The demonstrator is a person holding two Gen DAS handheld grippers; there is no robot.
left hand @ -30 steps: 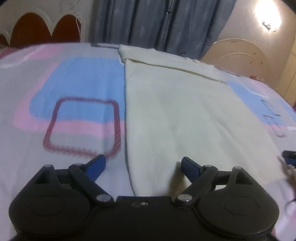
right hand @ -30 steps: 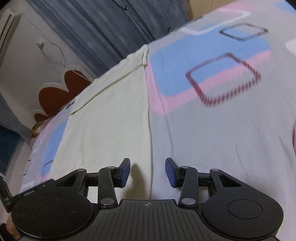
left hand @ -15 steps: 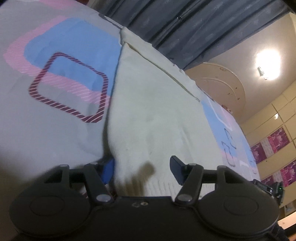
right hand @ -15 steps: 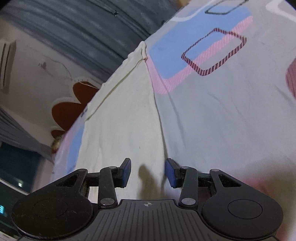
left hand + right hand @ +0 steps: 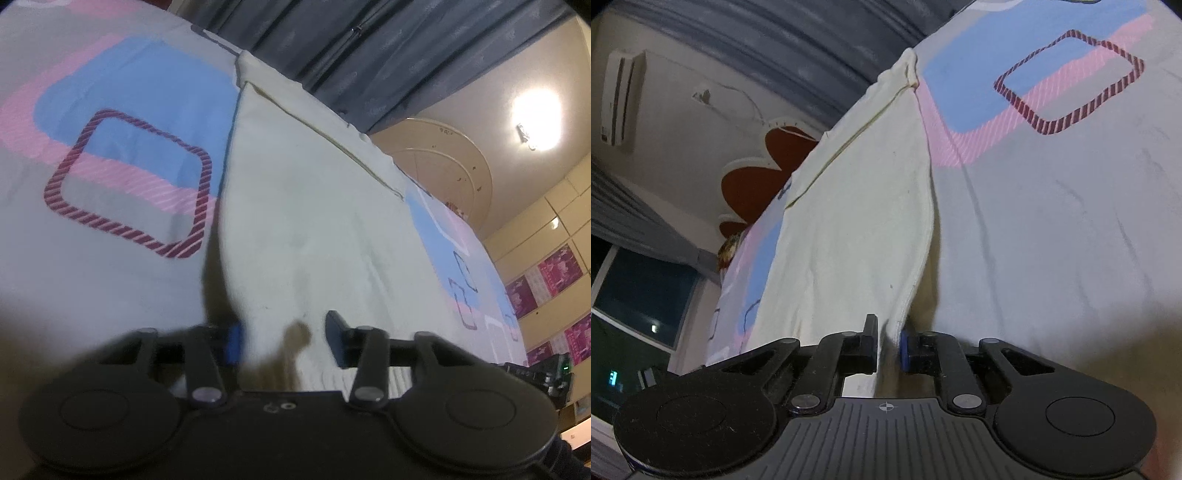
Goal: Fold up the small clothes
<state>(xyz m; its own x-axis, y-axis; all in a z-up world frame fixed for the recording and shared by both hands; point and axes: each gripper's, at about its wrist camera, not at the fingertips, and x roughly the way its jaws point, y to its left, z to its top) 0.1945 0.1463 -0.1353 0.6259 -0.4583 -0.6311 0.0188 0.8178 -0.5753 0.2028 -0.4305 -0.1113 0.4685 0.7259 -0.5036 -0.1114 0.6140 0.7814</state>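
A cream garment [image 5: 306, 206] lies flat on a patterned bedsheet [image 5: 110, 155], with a seam across its far end. My left gripper [image 5: 282, 341] sits at the garment's near left corner, jaws open, the cloth edge rising between them. In the right wrist view the same garment [image 5: 860, 206] runs up the left half of the frame. My right gripper [image 5: 888, 349] is shut on the garment's near right corner, and the cloth edge lifts off the sheet there.
The bedsheet [image 5: 1052, 206] has blue, pink and grey blocks with striped maroon squares. Grey curtains [image 5: 369, 48] hang behind the bed. A cream headboard [image 5: 443, 155] stands at the far right, a red flower-shaped one [image 5: 757, 173] at the far left.
My right gripper has closed on the garment's right corner. My left gripper has narrowed around the left corner, still open. Both views have dropped closer to the cloth edge.
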